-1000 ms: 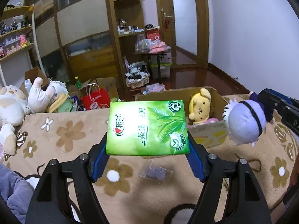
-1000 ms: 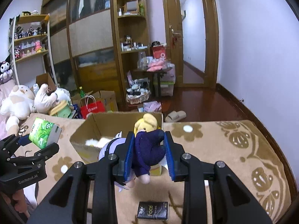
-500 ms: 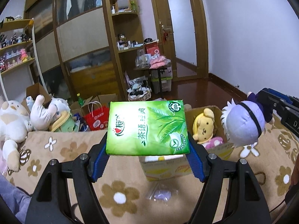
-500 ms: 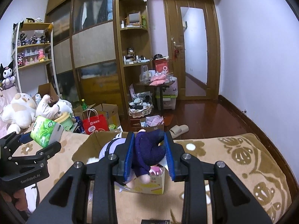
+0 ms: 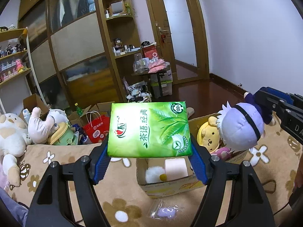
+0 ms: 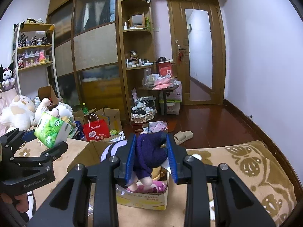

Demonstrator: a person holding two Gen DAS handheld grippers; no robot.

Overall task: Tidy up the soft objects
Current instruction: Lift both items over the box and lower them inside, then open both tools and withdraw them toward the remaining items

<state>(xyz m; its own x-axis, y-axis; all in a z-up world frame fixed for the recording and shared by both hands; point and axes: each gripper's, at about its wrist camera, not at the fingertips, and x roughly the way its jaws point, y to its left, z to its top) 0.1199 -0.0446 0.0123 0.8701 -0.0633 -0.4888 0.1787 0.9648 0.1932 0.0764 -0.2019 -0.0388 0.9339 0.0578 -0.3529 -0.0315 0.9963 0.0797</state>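
My left gripper [image 5: 149, 158] is shut on a green tissue pack [image 5: 148, 130] and holds it above the near left part of an open cardboard box [image 5: 166, 185]. My right gripper [image 6: 151, 157] is shut on a plush doll in a dark purple outfit [image 6: 150, 155]; its pale lilac head [image 5: 240, 128] hangs over the box's right side. The box holds a yellow dog plush [image 5: 207, 137], a pink roll [image 5: 175, 167] and a white fluffy item [image 5: 153, 174]. The left gripper with the tissue pack [image 6: 51, 130] also shows in the right wrist view.
The box stands on a beige flower-patterned blanket [image 5: 56, 162]. A small clear bag with a purple item [image 5: 166, 211] lies in front of the box. Large white plush toys [image 5: 13, 132] lie at the left. A red paper bag [image 5: 96, 130] and cartons stand on the floor beyond.
Both grippers have risen and moved forward over the box with their loads. The box interior now shows below the tissue pack, and the doll is above the box's right side.
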